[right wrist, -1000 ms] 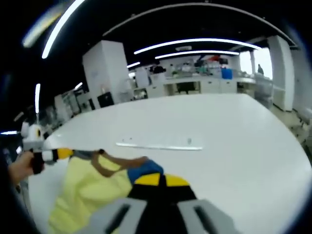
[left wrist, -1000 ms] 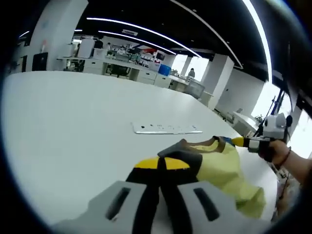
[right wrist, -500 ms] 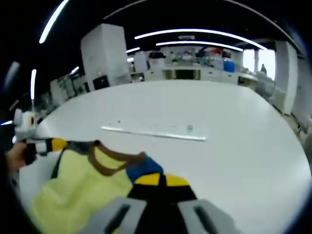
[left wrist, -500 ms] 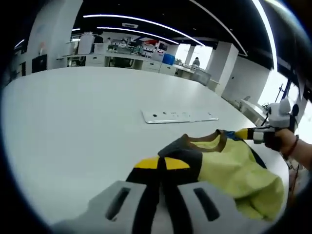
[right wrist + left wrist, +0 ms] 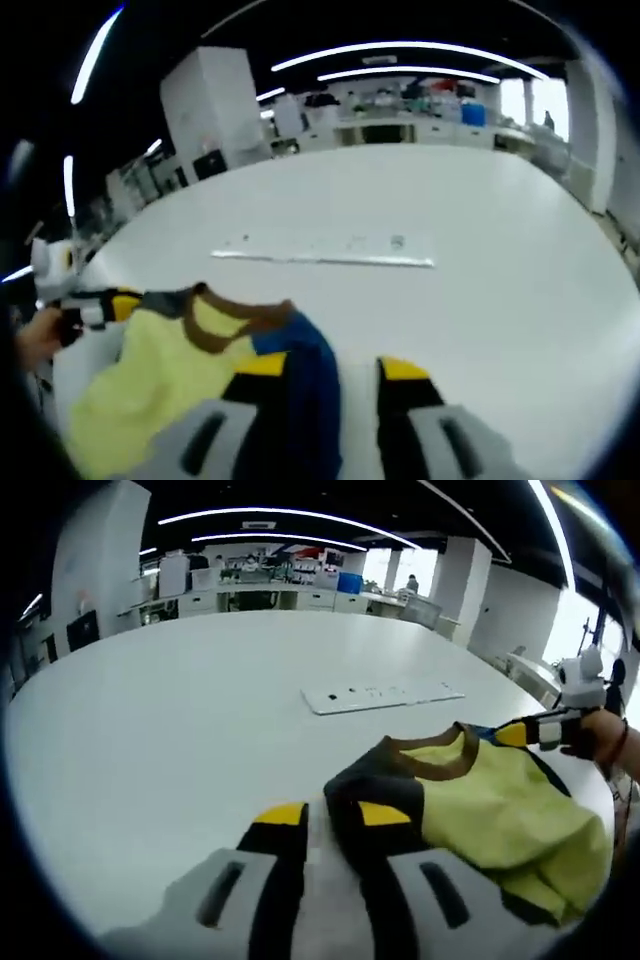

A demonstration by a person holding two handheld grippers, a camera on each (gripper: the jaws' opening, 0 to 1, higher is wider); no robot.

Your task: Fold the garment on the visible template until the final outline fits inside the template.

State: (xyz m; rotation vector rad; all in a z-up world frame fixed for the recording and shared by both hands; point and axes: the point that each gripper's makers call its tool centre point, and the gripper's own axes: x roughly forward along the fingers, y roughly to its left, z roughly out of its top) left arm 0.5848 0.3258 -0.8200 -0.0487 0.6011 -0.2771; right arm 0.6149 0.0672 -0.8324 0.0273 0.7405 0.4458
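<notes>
Left claw (image 5: 332,825) parted, dark shoulder of the shirt (image 5: 500,810) lying between its jaws, unpinched. Shirt spreads rightward on the table (image 5: 180,710), collar facing away. Right claw (image 5: 333,368) likewise apart, blue shoulder by its left jaw; shirt lies to its left.

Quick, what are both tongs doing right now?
Left tongs: open, dark shirt corner between them.
Right tongs: open, blue shirt corner between them.

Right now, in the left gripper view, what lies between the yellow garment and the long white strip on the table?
In the left gripper view, only bare white table lies between the yellow garment and the white strip.
</notes>
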